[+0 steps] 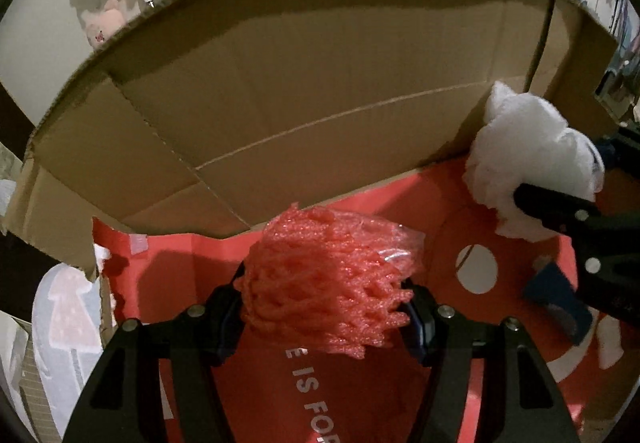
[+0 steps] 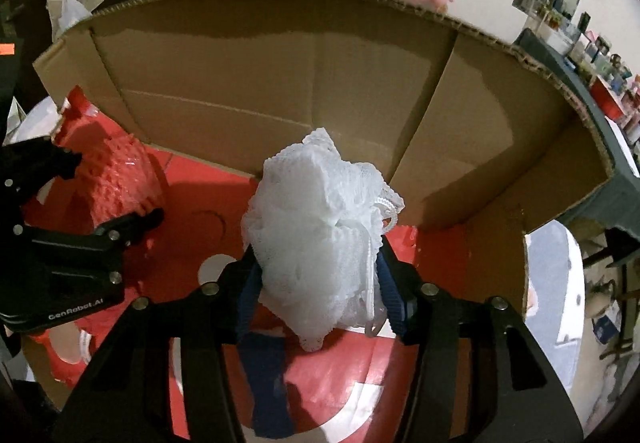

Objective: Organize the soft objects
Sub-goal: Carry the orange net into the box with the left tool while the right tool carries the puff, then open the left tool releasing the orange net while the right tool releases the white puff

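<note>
Pink foam net (image 1: 332, 279) between left fingers (image 1: 416, 319), white mesh puff (image 2: 320, 243) between right fingers (image 2: 394, 299)

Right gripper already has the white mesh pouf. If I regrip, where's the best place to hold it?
Stay across the white mesh pouf at its bunched middle, coming from the near, open side of the cardboard box. The right gripper pinches there now; the frilly edges and cord loop would slip.

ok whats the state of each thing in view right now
left hand-held gripper: shut on red foam net
red foam net: held, squeezed, above box floor
right hand-held gripper: shut on white mesh pouf
white mesh pouf: held, bunched
cardboard box: open, flaps up
</note>
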### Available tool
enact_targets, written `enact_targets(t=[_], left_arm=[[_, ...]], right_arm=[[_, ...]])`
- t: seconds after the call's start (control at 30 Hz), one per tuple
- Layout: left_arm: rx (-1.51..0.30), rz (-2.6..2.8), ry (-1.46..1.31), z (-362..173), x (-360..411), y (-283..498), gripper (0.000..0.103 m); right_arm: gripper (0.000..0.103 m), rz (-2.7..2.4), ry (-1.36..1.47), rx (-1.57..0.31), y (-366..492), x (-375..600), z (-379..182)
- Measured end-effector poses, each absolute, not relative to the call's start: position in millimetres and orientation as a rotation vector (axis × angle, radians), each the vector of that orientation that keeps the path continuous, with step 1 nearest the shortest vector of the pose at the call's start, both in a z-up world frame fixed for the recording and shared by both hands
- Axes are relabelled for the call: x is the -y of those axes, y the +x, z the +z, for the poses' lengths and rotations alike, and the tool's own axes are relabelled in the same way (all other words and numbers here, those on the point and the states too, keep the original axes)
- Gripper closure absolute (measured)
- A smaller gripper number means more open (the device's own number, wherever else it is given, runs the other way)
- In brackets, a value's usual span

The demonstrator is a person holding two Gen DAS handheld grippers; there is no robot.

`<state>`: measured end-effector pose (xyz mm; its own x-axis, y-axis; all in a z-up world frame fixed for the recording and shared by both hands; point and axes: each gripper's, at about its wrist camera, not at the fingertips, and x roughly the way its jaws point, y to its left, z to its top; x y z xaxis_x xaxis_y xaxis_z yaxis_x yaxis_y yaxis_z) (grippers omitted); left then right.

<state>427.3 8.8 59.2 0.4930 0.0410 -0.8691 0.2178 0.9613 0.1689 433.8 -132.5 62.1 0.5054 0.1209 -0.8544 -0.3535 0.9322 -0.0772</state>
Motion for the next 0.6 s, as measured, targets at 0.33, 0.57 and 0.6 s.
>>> enact_targets(t=[0.33,0.57,0.6], left_arm=[[-1.062,-0.095,0.237,56.3,-15.3,426.4,0.033],[-1.062,-0.097,0.228,58.8,-18.1,426.7,0.032],[-1.063,-0.095,0.224,57.5,-16.1,429.1,0.031]], right_arm=[[0.042,0.288,-0.254,-0.997,429.0,134.7,59.4],[0.037,0.292,-0.228,-1.001,436.8,140.1,61.5],[0.036,0.29,-0.227,-1.003,436.6,139.7,61.3]])
